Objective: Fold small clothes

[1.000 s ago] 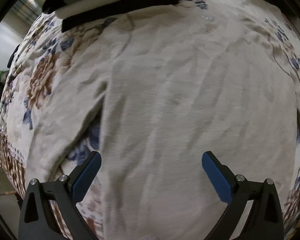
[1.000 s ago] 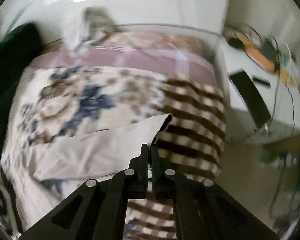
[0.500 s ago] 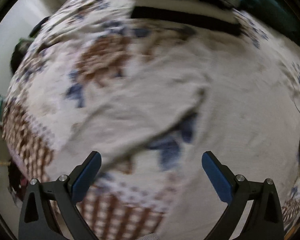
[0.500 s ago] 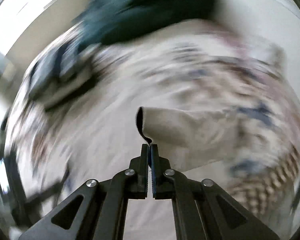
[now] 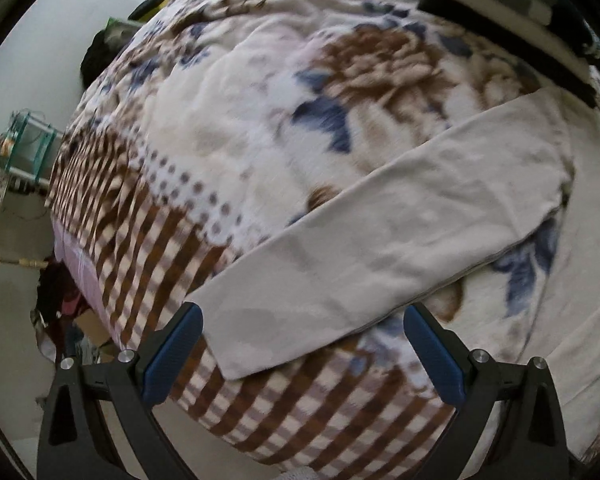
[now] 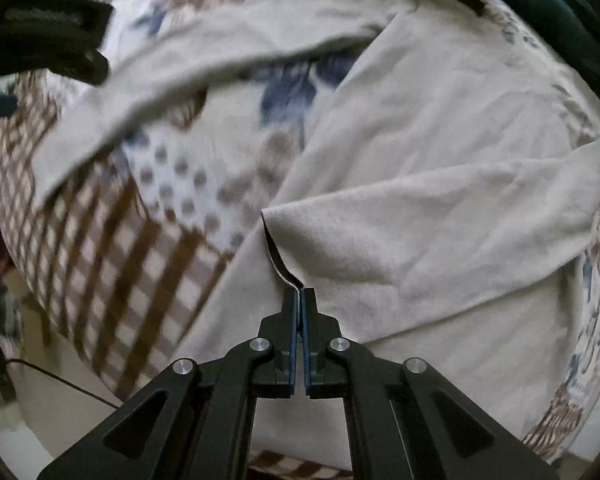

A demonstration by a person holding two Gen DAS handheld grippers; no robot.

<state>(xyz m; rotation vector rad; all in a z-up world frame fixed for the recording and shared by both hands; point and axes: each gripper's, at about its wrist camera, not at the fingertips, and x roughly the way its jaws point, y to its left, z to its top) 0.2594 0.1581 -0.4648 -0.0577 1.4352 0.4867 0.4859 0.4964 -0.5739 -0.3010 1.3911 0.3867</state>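
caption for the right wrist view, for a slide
Right gripper, jaws shut on the cuff of a cream sleeve, folding it over the shirt body on a floral blanket.

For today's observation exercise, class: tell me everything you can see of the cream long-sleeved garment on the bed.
The cream garment looks like soft, plain knit fabric, lightly creased. It lies spread on the floral and checked bedspread. One sleeve stretches out flat, its cuff end lying between the open left gripper fingers, untouched. The other sleeve is folded across the body, its cuff edge pinched in the shut right gripper. No print or buttons show.
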